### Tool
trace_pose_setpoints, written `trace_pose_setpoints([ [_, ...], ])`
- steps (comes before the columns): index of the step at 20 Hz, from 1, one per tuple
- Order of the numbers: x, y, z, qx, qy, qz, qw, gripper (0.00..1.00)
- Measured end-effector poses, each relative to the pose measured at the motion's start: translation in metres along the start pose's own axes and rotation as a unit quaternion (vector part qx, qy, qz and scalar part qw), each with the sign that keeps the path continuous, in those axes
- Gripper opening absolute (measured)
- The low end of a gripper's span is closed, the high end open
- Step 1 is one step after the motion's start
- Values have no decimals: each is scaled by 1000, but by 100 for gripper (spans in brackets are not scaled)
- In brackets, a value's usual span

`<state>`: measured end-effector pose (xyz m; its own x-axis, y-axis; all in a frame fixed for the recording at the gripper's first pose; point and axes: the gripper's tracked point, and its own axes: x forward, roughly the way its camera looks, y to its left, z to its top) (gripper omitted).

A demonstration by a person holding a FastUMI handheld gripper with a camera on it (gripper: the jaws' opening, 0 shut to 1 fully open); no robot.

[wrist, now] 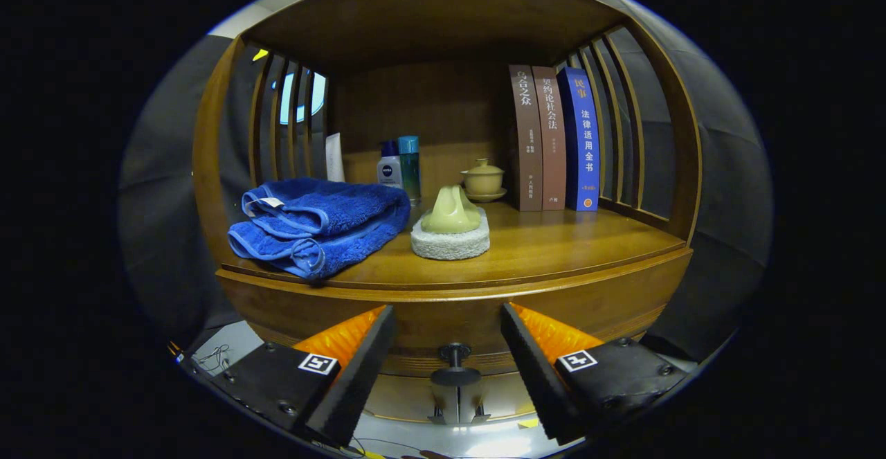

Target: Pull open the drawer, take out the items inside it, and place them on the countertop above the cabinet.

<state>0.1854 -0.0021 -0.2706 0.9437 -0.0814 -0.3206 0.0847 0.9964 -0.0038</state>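
At the bottom centre of the frame, the gripper is standing wide open, holding nothing, its fingers flanking the dark drawer knob without touching it. Above, on the countertop, a blue towel and sponge are lying.

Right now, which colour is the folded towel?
Blue; the towel shows clearly in the gripper view.

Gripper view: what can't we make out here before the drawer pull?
- Drawer contents: hidden behind the closed drawer front.
- Drawer knob: seen between the open fingers, but whether they touch it can't be told.
- White tube and bottles: lower parts hidden by the blue towel.
- Cabinet below the drawer: cut off by the fingers.
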Motion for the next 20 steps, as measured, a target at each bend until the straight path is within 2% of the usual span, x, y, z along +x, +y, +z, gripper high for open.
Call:
trace_pose_setpoints([
  [7, -40, -2, 36, -2, -25, 1, 1000, 100],
  [14, -103, -15, 117, -8, -53, -19, 998, 100],
  [20, -155, -9, 178, -6, -76, -13, 997, 99],
])
